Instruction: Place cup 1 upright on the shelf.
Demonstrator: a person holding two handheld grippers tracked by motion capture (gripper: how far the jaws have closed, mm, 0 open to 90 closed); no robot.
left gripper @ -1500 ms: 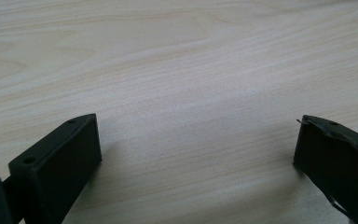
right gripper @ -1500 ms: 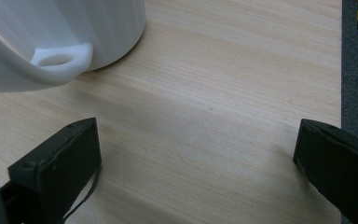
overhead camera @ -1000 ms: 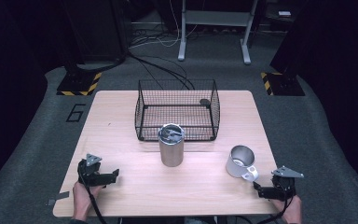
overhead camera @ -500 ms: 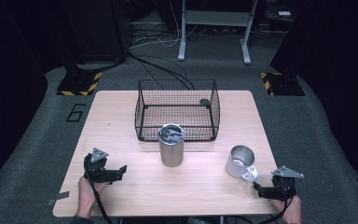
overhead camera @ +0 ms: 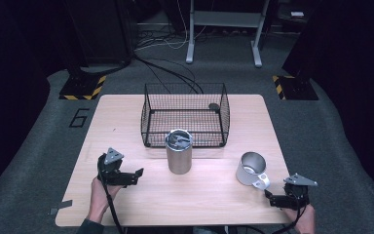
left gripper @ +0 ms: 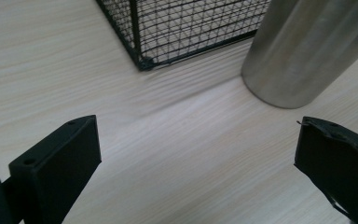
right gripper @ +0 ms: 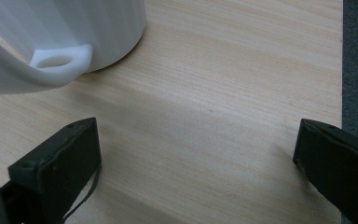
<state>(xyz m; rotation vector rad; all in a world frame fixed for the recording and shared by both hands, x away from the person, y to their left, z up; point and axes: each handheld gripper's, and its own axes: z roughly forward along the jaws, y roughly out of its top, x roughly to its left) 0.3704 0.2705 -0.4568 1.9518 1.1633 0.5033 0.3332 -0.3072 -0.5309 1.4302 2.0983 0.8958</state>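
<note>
We've got the left gripper (overhead camera: 137,174) with jaws wide apart, steel tumbler (overhead camera: 178,151) at its 2 o'clock, just in front of the wire basket (overhead camera: 185,117). We'd square up low around its body before squeezing.

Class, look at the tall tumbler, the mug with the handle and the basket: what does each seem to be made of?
Tumbler: probably brushed steel, with soft grey streaks down its side. Mug: likely metal, silvery above; up close it looks matte white, so a coating is possible. Basket: thin black wire in an open grid, seemingly painted or coated.
</note>
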